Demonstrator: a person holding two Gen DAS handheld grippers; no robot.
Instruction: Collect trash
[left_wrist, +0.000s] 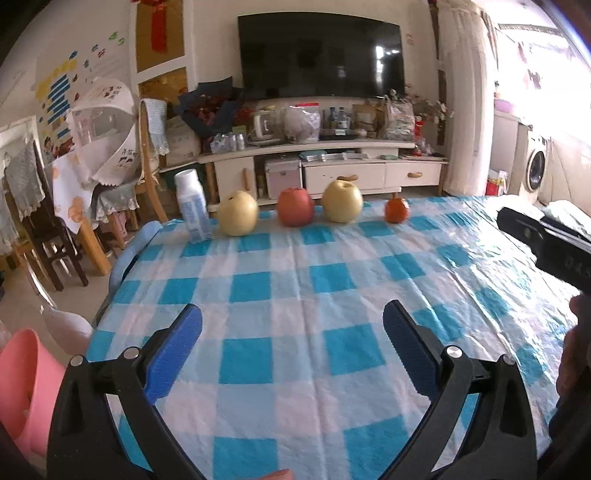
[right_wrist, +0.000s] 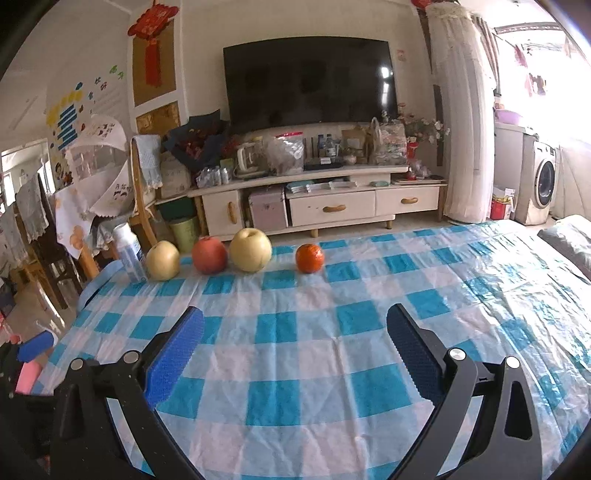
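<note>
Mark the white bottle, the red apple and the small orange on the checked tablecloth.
white bottle (left_wrist: 192, 206), left wrist view, on its blue label.
red apple (left_wrist: 295, 206), left wrist view, middle of its front.
small orange (right_wrist: 309, 258), right wrist view, middle of its peel.

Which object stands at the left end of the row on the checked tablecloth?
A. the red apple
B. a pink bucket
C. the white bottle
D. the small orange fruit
C: the white bottle stands upright left of the yellow pear, with the other fruits in the row to its right.
</note>
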